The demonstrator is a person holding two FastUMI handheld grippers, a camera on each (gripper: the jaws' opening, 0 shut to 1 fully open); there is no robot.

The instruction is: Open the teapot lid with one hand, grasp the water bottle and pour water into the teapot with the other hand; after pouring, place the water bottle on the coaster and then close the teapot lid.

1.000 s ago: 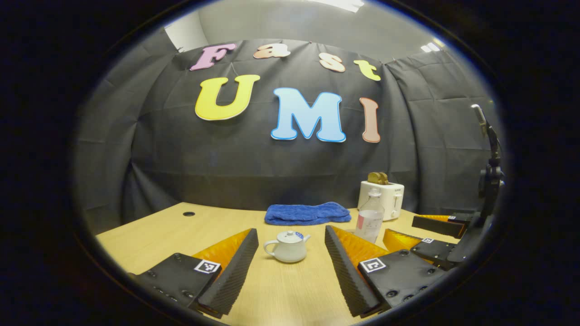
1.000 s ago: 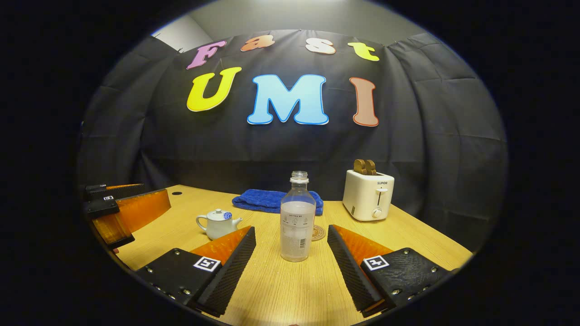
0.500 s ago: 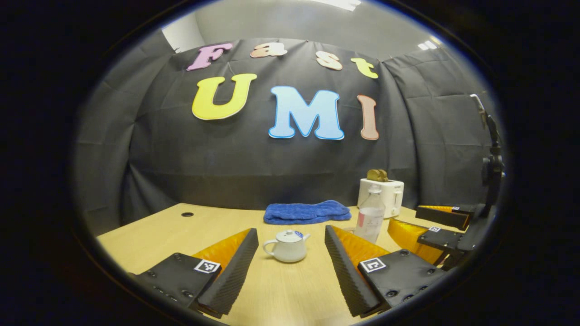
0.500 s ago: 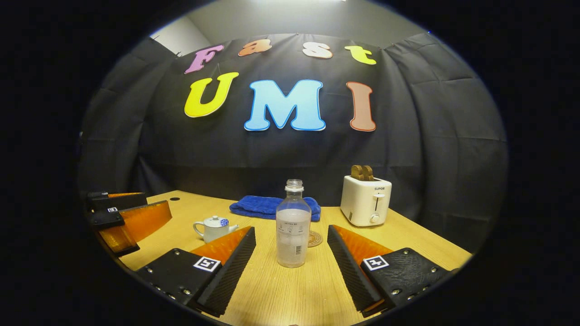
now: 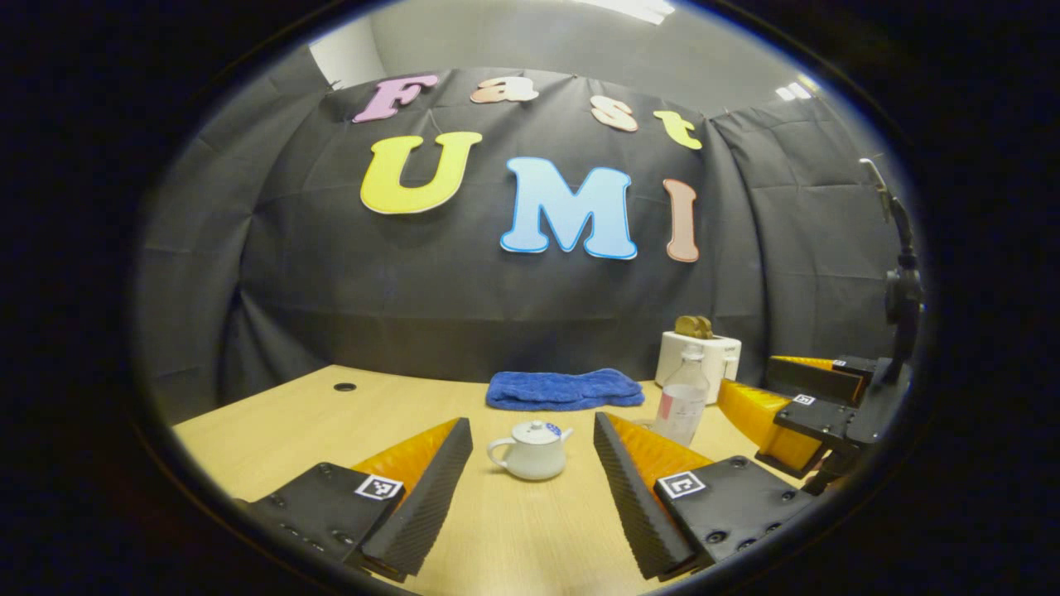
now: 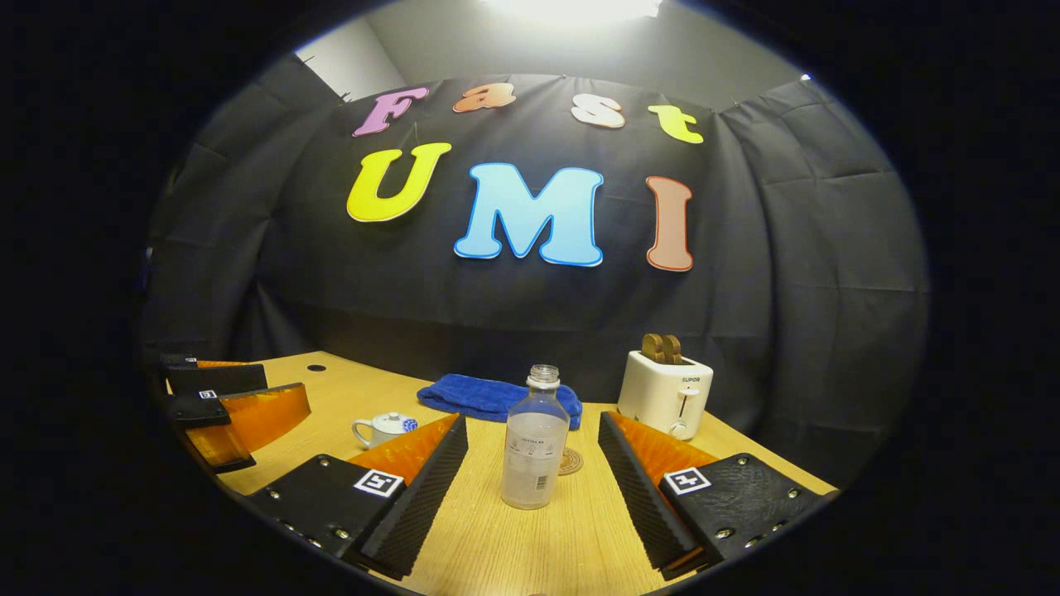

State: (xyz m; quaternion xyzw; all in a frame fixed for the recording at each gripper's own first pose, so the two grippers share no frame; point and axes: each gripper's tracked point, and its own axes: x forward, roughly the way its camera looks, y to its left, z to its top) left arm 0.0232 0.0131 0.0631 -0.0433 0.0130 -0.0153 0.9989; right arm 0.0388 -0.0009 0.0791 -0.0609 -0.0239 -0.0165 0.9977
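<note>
My left gripper (image 5: 532, 505), fingers apart, frames the lidded teapot (image 5: 531, 451) on the table (image 5: 290, 414). My right gripper (image 6: 532, 497), likewise spread, frames the uncapped water bottle (image 6: 534, 443); behind it lies the coaster (image 6: 569, 461). Farthest right: toaster (image 6: 666, 397) marked "SUPOR".

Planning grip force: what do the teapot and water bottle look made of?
Teapot: probably glazed ceramic, with a smooth, glossy white body. Water bottle: likely clear plastic; the towel shows through its neck, and it carries a printed label.
</note>
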